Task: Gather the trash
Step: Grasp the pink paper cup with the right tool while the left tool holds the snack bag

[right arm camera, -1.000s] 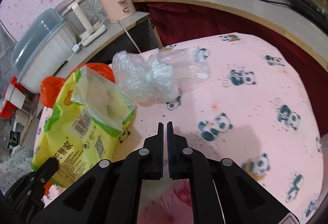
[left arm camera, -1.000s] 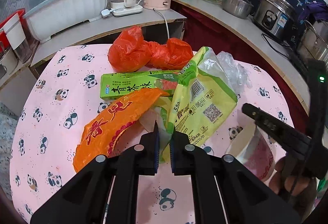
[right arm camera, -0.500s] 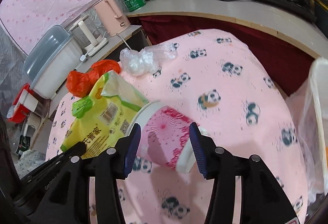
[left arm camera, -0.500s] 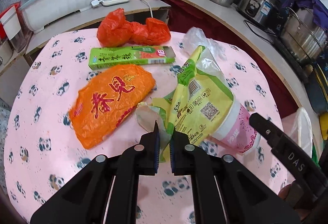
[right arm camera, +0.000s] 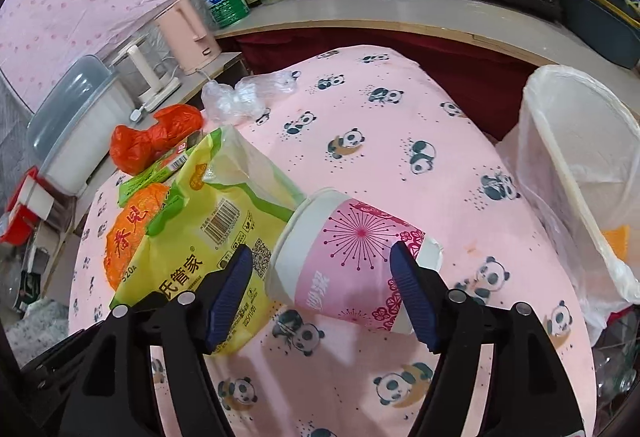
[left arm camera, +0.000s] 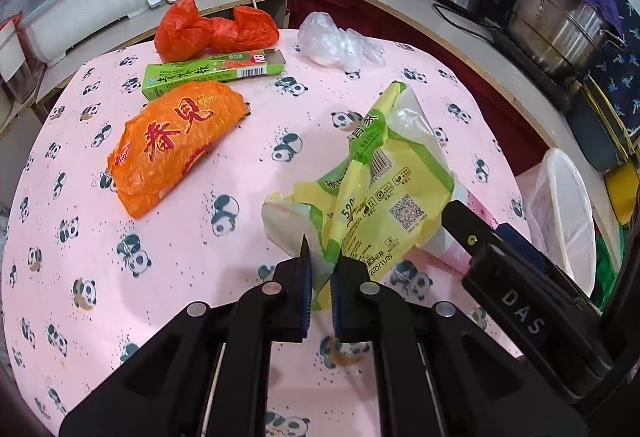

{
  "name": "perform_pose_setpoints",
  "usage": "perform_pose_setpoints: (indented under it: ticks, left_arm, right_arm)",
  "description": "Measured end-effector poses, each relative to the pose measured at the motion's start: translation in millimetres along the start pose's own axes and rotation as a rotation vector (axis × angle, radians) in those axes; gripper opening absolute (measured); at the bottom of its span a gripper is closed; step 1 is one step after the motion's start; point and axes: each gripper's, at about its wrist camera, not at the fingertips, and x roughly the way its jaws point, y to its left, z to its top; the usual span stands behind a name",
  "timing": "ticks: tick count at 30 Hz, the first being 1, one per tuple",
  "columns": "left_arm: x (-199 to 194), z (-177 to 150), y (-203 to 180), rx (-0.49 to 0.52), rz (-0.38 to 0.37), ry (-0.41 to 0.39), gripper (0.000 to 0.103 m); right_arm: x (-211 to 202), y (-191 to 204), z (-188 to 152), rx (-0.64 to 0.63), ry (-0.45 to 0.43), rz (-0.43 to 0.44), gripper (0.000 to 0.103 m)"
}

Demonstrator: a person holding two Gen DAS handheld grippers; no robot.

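Cup's [left arm camera: 454, 251] mouth behind yellow bag [left arm camera: 384, 197]

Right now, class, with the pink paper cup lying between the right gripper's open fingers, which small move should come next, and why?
Probably close the right gripper, whose jaws have just been opening, on the pink paper cup: it lies on its side between the fingers, ungripped.

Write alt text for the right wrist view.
The open right gripper straddles a pink and white paper cup lying on its side on a pink panda-print tablecloth. A yellow-green plastic food bag lies left of it, a white-lined trash bin at right.
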Motion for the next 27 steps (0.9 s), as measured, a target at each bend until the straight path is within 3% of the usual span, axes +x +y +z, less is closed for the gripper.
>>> perform_pose_setpoints:
  ticks: [19, 27]
  left_arm:
    - [-9, 1, 3, -0.011, 0.063, -0.038, 0.007]
    - [-6, 2, 4, -0.011, 0.057, -0.033, 0.007]
  right_arm:
    - [-16, -17, -7, 0.038, -0.025, -0.105, 0.071]
    - [-8, -32, -12, 0.087, 0.012, -0.043, 0.071]
